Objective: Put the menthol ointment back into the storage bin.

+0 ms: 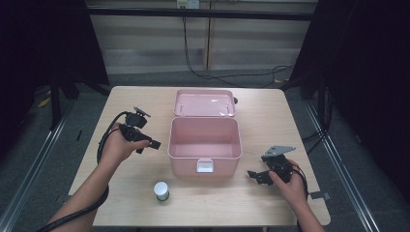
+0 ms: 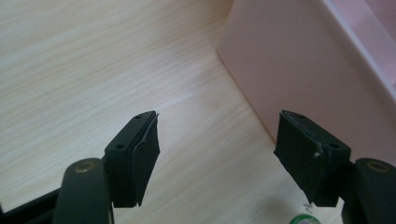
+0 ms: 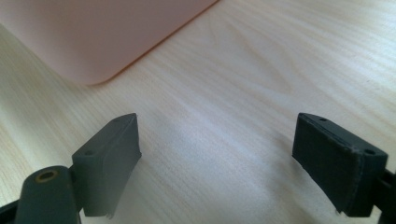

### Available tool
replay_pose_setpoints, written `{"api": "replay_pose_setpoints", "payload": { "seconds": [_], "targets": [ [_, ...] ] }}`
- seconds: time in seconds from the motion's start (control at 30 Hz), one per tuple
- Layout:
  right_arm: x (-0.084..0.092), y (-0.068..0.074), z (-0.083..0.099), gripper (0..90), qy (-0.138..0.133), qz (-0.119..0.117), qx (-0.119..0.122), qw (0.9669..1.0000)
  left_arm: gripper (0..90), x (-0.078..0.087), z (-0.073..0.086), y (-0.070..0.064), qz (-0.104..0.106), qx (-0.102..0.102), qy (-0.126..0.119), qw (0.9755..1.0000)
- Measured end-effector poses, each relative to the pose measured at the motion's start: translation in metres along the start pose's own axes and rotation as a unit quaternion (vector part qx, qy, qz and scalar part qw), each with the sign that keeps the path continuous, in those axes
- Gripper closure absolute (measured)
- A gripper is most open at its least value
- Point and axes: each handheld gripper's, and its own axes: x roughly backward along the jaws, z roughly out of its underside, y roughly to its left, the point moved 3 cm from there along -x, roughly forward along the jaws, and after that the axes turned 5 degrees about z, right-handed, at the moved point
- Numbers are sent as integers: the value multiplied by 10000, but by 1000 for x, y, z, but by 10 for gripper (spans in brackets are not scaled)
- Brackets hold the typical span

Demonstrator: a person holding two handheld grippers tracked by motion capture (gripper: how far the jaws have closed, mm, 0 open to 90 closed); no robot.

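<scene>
The left gripper [image 1: 151, 143] is wide open beside the pink box [image 1: 205, 159] (not touching); the right gripper [image 1: 253, 175] gapes too; the bottle [image 1: 161, 191] stands apart.

The person's left forearm comes in from the lower left, its hand wrapped round the left gripper [image 1: 151, 143], which is held raised and aimed to the right with its fingers [image 2: 135, 156] spread wide and nothing between them. The right hand [image 1: 288, 186] holds the right gripper [image 1: 252, 175] low, pointing left. Its fingers [image 3: 109, 158] also stand wide apart and bare.
</scene>
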Motion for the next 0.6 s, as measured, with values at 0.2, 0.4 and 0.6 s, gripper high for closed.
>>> {"api": "replay_pose_setpoints", "payload": {
  "seconds": [0.2, 0.4, 0.6],
  "targets": [
    [-3, 0, 2, 140, 16, -19, 72, 10000, 298, -2, 10, -1, 14, -5, 42, 10000],
    [-3, 0, 4, 132, -83, -3, 87, 9999, 298, -5, 19, -3, 90, -32, 70, 9999],
    [-4, -1, 6, 125, -202, 0, 91, 9998, 297, -6, 25, -8, 156, -71, 87, 9998]
  ]
}}
